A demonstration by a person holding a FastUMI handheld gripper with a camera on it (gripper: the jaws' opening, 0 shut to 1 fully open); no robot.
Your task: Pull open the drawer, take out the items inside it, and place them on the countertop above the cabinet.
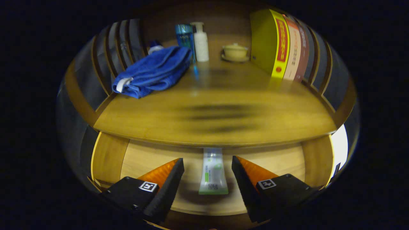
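Note:
The drawer (143,159) stands pulled open below the wooden countertop (214,108). A white tube with green markings (213,172) lies flat on the drawer's pale floor, its far end tucked under the countertop's edge. My gripper (207,164) hangs above the drawer, open, its two fingers on either side of the tube and clear of it. A folded blue towel (153,72) lies on the countertop's left part.
At the back of the countertop stand a blue bottle (184,36), a white pump bottle (200,41) and a small lidded yellow bowl on a saucer (235,51). Upright books (281,44) line the right side. Slatted rails (124,41) border the left and right.

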